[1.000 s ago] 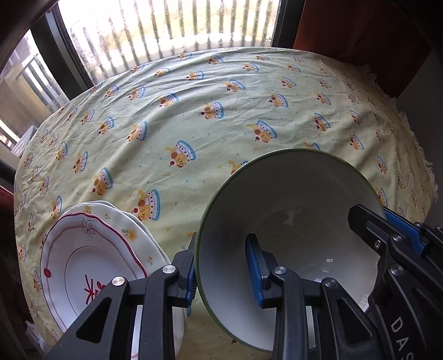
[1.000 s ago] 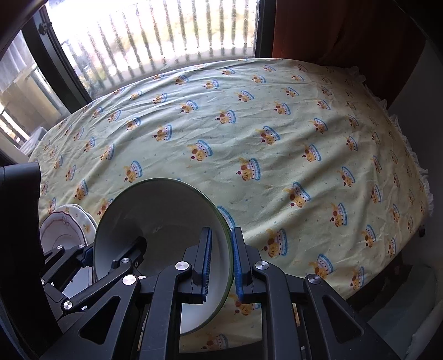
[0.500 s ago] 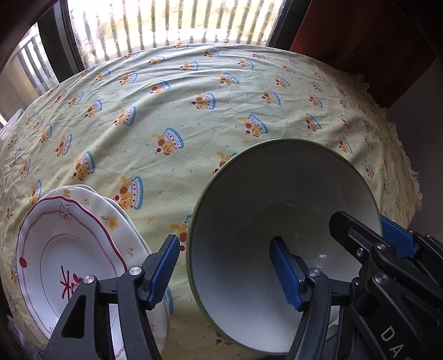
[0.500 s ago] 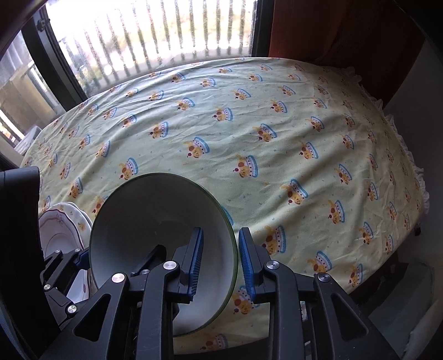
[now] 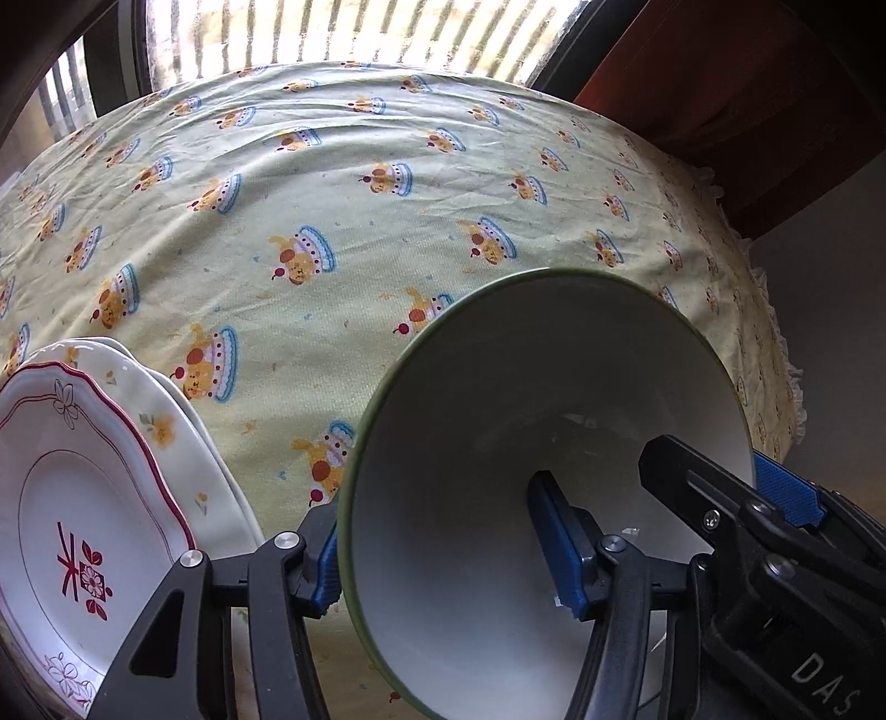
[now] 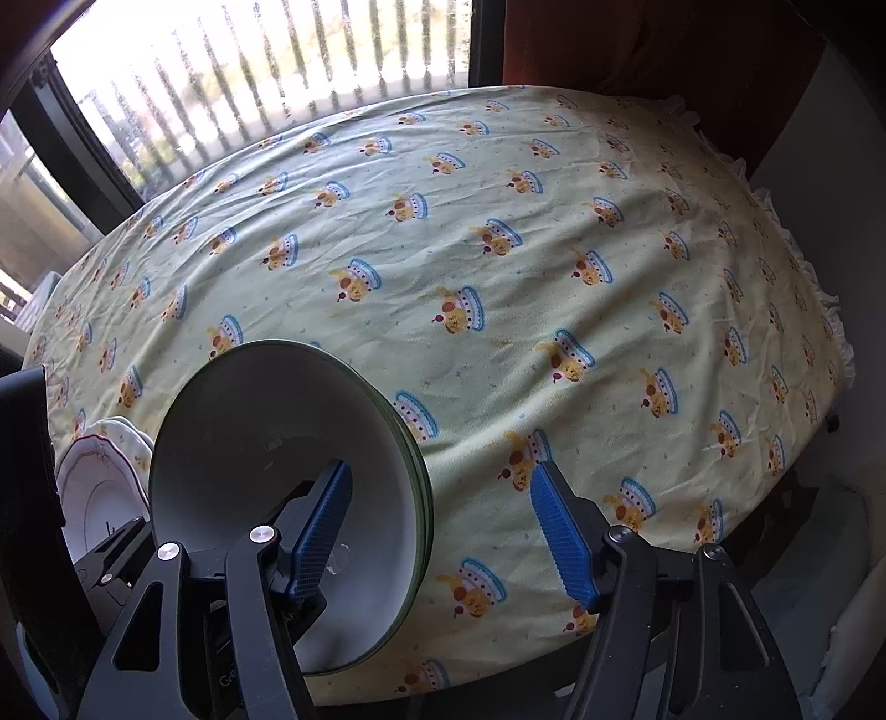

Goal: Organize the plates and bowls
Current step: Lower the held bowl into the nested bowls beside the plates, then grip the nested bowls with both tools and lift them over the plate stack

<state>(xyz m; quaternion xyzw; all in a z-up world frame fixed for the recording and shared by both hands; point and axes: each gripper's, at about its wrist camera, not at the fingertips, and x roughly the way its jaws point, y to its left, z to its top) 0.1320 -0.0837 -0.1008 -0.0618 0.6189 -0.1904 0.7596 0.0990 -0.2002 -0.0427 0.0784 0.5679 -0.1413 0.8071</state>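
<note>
A white bowl with a green rim [image 5: 498,387] sits near the table's front edge, right of the plates. In the right wrist view a second green rim [image 6: 423,498] shows just under it, so it lies nested in another bowl. My left gripper [image 5: 443,554] straddles the bowl's left wall. Its jaws are closing, and the inner pad [image 5: 559,548] is well off the wall. My right gripper [image 6: 443,531] straddles the right rim, its jaws opening, with both pads clear of it. A stack of plates [image 5: 83,498] lies at the left, topped by a red-bordered plate.
The table wears a yellow-green cloth [image 6: 498,249] printed with cakes, bare beyond the dishes. Its frilled edge [image 6: 830,310] drops off at the right. A barred window [image 6: 277,72] stands behind the table and a red curtain [image 6: 637,39] hangs at the back right.
Both grippers were shut on the bowl's rim a second ago and have let go. The right jaws kept spreading. The left jaws spread wide, then narrowed a little.
</note>
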